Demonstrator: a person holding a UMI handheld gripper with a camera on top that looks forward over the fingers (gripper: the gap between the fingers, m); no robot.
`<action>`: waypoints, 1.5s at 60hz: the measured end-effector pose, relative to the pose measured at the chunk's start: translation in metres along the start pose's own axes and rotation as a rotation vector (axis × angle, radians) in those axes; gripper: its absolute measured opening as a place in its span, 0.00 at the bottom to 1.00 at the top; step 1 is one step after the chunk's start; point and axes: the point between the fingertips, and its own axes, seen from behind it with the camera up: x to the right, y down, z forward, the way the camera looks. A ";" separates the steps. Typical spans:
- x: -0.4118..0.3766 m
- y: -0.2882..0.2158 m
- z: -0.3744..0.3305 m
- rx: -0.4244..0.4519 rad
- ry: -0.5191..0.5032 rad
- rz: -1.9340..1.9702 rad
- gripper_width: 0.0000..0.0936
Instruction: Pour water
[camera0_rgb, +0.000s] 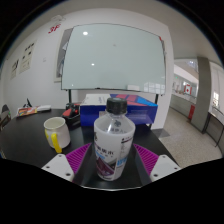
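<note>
Gripper view shows my tool (111, 160) pinching the capped bottle (112, 140) mid-body, smooth, squashy plastic with sloshing weight, mug (57, 131) at ten o'clock.

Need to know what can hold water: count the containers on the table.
2: a capped bottle between the gripper's fingers, and a white mug beside it. Others may be hidden behind the bottle.

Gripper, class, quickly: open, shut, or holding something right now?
Gripper: shut on the bottle, both fingers pressing its sides.
</note>
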 end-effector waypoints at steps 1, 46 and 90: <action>0.000 -0.002 0.002 0.007 0.000 0.000 0.86; 0.101 -0.158 -0.016 0.097 0.413 -0.568 0.42; -0.120 -0.168 0.088 0.351 0.267 -2.184 0.42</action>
